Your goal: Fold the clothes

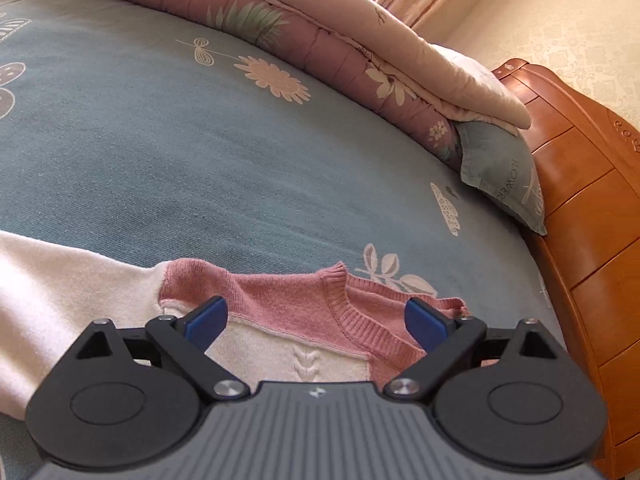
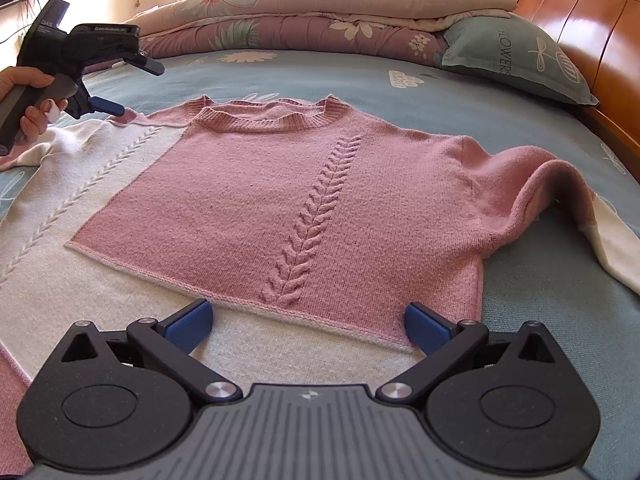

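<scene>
The bed carries the sweater spread flat ahead of the right gripper, its jaws wide and empty; no fold shows yet. The left gripper, jaws wide too, hovers at the collar

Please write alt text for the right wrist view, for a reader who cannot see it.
A pink and white sweater lies spread flat on a blue floral bed, with the open right gripper above its lower part. At upper left, a hand holds the open left gripper near the sweater's shoulder.
</scene>
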Demonstrator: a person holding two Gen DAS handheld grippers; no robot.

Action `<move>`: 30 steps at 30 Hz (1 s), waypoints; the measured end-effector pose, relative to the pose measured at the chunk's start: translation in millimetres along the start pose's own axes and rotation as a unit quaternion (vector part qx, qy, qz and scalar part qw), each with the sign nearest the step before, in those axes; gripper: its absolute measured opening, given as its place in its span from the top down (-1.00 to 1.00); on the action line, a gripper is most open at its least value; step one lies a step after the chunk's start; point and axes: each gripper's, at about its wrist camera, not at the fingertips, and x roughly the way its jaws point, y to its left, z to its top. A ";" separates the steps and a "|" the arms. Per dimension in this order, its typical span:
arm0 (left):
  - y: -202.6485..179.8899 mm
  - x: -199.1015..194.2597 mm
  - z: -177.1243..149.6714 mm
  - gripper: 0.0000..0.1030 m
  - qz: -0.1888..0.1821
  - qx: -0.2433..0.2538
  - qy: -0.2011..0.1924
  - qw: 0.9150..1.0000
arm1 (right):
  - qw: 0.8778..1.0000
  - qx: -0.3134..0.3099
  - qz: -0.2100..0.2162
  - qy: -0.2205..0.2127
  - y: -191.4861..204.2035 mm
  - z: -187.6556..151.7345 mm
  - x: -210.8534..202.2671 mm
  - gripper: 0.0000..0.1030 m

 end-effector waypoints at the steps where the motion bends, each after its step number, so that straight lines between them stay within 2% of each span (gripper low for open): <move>1: 1.7 -16.2 -3.7 -0.85 -0.006 -0.003 -0.007 1.000 | 1.000 0.000 0.000 0.000 0.1 0.1 0.1 -1.00; 3: 9.4 -45.1 -14.1 -0.86 -0.002 -0.012 -0.014 1.000 | 1.000 0.000 -0.001 0.000 0.4 0.1 0.4 -1.00; 6: 22.5 -77.3 -37.5 -0.88 0.027 -0.018 -0.031 0.999 | 1.000 0.001 -0.003 -0.001 1.1 -0.1 0.4 -1.00; 10: 48.1 -88.7 -66.9 -0.89 0.067 -0.040 -0.048 0.996 | 1.000 0.002 -0.005 -0.002 1.7 -0.5 0.3 -1.00; 11: 59.4 -85.0 -70.9 -0.89 0.060 -0.059 -0.044 0.996 | 1.000 0.003 -0.006 -0.003 1.8 -0.6 0.2 -1.00; 14: 97.0 -75.4 -83.1 -0.89 0.040 -0.136 -0.059 0.988 | 1.000 0.004 -0.008 -0.006 2.2 -1.3 0.4 -1.00; 16: 116.5 -72.6 -91.3 -0.91 0.005 -0.166 -0.104 0.981 | 1.000 0.005 -0.009 -0.008 2.4 -1.4 1.0 -1.00; 21: 134.7 -74.5 -78.2 -0.91 0.003 -0.175 -0.132 0.976 | 1.000 0.005 -0.012 -0.015 3.0 -0.8 2.8 -1.00; 23: 146.4 -81.6 -79.5 -0.91 -0.007 -0.201 -0.145 0.969 | 1.000 0.005 -0.012 -0.019 2.9 -1.2 2.9 -1.00; 25: 153.1 -91.0 -78.0 -0.91 0.013 -0.218 -0.153 0.964 | 1.000 0.005 -0.012 -0.020 3.0 -1.2 3.0 -1.00; 28: 172.3 -106.8 -78.2 -0.91 0.035 -0.247 -0.178 0.952 | 1.000 0.005 -0.014 -0.022 3.4 -1.8 3.0 -1.00; 30: 188.0 -115.1 -78.8 -0.91 0.027 -0.268 -0.196 0.943 | 1.000 0.005 -0.015 -0.024 3.8 -2.3 2.8 -1.00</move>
